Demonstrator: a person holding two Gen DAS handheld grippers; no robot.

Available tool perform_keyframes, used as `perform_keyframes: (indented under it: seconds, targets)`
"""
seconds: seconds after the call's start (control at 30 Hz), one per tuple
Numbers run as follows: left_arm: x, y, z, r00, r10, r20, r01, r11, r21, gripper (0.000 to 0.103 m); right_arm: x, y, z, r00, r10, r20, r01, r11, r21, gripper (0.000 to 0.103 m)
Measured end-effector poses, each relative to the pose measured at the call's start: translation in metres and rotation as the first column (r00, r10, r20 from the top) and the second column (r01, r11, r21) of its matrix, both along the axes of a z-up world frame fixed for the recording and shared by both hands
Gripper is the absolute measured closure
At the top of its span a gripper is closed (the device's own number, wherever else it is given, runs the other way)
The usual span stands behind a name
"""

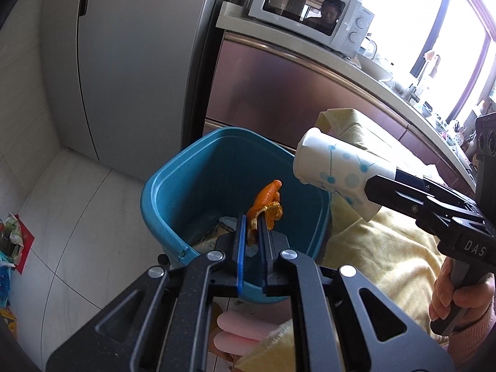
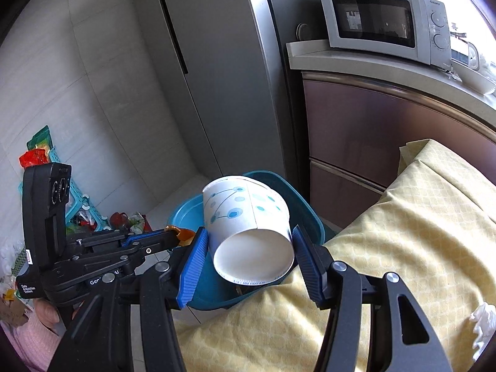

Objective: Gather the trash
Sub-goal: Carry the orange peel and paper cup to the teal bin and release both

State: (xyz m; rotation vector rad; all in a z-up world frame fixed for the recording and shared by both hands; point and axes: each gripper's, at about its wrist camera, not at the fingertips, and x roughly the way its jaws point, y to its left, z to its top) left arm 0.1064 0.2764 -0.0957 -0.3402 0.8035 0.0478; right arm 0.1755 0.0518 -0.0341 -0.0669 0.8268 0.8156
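A blue trash bin point(image 1: 161, 198) stands on the floor beside the table. My left gripper point(image 1: 251, 232) hangs over its opening, shut on a piece of orange peel point(image 1: 268, 200). In the right wrist view the left gripper point(image 2: 173, 237) reaches in from the left with the orange peel point(image 2: 184, 235) at its tip. My right gripper point(image 2: 249, 232) is shut on a white paper cup point(image 2: 241, 214) with blue dots, pads pressing both sides. The cup lies on its side, base toward that camera, above the bin's rim point(image 2: 310, 214). From the left wrist view the cup point(image 1: 334, 167) and right gripper point(image 1: 370, 190) sit to the right of the bin.
A yellow tablecloth point(image 2: 403, 232) covers the table on the right, with a crumpled white tissue point(image 2: 483, 325) near its edge. A tall fridge point(image 1: 124, 62) and a cabinet with a microwave point(image 1: 313, 12) stand behind the bin. Some trash point(image 1: 217, 232) lies inside it. Bags and a teal basket point(image 2: 74, 204) clutter the floor at left.
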Motion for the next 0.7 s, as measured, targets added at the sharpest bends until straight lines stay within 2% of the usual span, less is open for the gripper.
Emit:
perform_keyframes:
  seconds: [0.43, 0.63, 0.7]
  targets:
    - [0.041, 0.009, -0.031, 0.998, 0.026, -0.056, -0.027, 0.999, -0.021, 0.092, 0.021, 0.035, -0.018, 0.999, 0.004, -0.039, -0.006, 0.998, -0.064, 0.049]
    - [0.042, 0.007, -0.032, 0.999, 0.025, -0.035, -0.026, 0.999, -0.019, 0.092, 0.020, 0.025, -0.018, 0.999, -0.006, -0.044, 0.004, 0.999, -0.042, 0.049]
    - [0.040, 0.005, -0.030, 0.999, 0.020, -0.027, -0.020, 1.000, -0.019, 0.088, 0.019, 0.019, -0.018, 0.999, -0.009, -0.047, 0.008, 0.999, -0.034, 0.049]
